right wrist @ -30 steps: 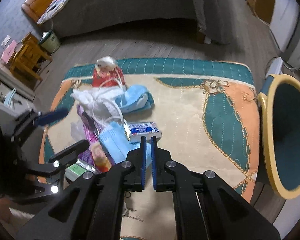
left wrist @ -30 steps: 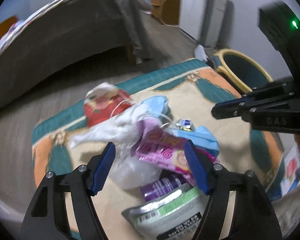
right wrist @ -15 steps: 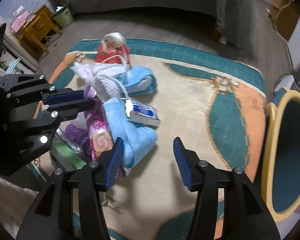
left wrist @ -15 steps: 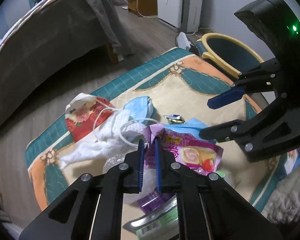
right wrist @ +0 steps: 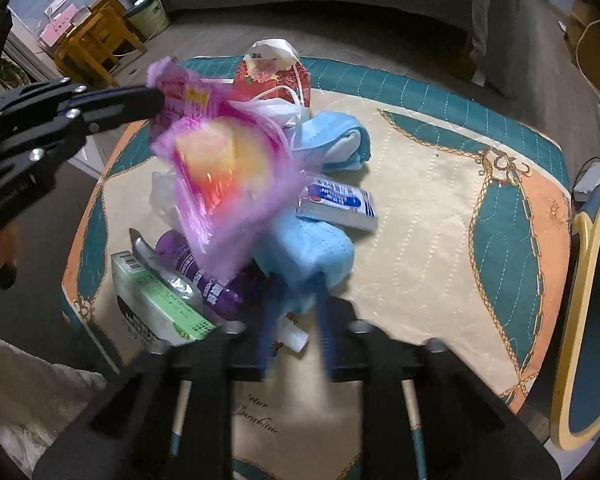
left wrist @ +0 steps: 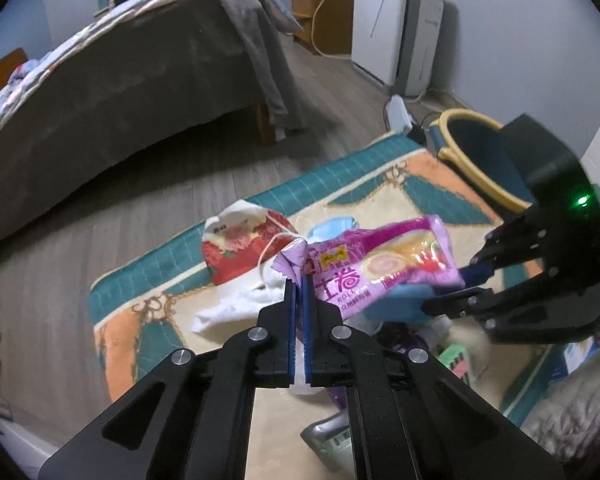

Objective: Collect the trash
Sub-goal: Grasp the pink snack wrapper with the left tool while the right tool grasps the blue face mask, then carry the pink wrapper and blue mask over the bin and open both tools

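Pink snack wrapper [left wrist: 384, 264]: pinched at its crimped end by the left gripper [left wrist: 298, 280], lifted, centre frame.
Right gripper [right wrist: 296, 280]: jaws part-open around the blue mask [right wrist: 312, 256]; grip cannot be told.
Bin [left wrist: 474, 156]: upper right, nothing visibly in it.
Left: red bag [right wrist: 276, 76], packets, other mask on rug [right wrist: 440, 200].
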`<state>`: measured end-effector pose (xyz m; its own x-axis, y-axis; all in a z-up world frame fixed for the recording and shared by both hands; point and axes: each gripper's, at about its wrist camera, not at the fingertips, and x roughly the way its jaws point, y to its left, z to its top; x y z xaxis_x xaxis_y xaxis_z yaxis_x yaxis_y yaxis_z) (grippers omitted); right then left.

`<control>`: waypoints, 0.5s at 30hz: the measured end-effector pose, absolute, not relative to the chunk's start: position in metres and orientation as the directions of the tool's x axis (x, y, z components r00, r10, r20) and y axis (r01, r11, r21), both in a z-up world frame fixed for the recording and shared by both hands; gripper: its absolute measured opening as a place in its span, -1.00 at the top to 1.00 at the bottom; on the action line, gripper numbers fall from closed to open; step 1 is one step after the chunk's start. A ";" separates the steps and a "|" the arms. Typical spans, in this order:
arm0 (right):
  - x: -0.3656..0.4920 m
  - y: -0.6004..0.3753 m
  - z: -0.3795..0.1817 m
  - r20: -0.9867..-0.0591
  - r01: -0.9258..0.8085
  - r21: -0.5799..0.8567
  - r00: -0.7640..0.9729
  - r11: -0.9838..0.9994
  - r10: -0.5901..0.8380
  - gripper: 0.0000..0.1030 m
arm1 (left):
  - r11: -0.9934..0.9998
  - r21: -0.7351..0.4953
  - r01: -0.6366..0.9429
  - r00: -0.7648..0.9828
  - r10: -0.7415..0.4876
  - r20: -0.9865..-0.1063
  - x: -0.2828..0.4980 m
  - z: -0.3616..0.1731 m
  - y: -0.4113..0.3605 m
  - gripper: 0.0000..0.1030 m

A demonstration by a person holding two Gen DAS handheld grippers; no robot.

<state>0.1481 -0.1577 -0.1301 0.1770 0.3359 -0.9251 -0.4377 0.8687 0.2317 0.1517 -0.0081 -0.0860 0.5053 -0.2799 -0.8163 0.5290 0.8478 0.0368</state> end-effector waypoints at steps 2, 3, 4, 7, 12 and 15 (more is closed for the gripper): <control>0.147 -0.163 -0.123 -0.916 -0.420 0.238 0.203 0.876 0.346 0.82 | 0.853 0.038 0.520 0.516 -0.278 -0.810 0.149 -0.080 -0.008 0.92; 0.147 -0.166 -0.119 -0.911 -0.407 0.246 0.214 0.880 0.353 0.83 | 0.857 0.045 0.513 0.526 -0.273 -0.805 0.147 -0.077 -0.007 0.92; 0.146 -0.169 -0.116 -0.906 -0.394 0.253 0.225 0.884 0.360 0.84 | 0.860 0.047 0.508 0.531 -0.270 -0.803 0.145 -0.076 -0.005 0.92; 0.143 -0.179 -0.105 -0.895 -0.365 0.250 0.267 0.897 0.358 0.87 | 0.878 0.061 0.474 0.549 -0.241 -0.800 0.139 -0.070 0.003 0.93; 0.138 -0.196 -0.078 -0.868 -0.306 0.259 0.343 0.916 0.360 0.87 | 0.908 0.065 0.415 0.594 -0.216 -0.775 0.132 -0.051 0.012 0.93; 0.131 -0.202 -0.060 -0.856 -0.297 0.249 0.378 0.922 0.353 0.87 | 0.918 0.046 0.393 0.619 -0.227 -0.752 0.129 -0.037 0.011 0.93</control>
<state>0.1306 -0.2019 -0.0601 0.3777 0.3532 -0.8559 -0.2972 0.9217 0.2492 0.1291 0.0109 -0.0367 0.6191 -0.2272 -0.7517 0.3933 0.9183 0.0464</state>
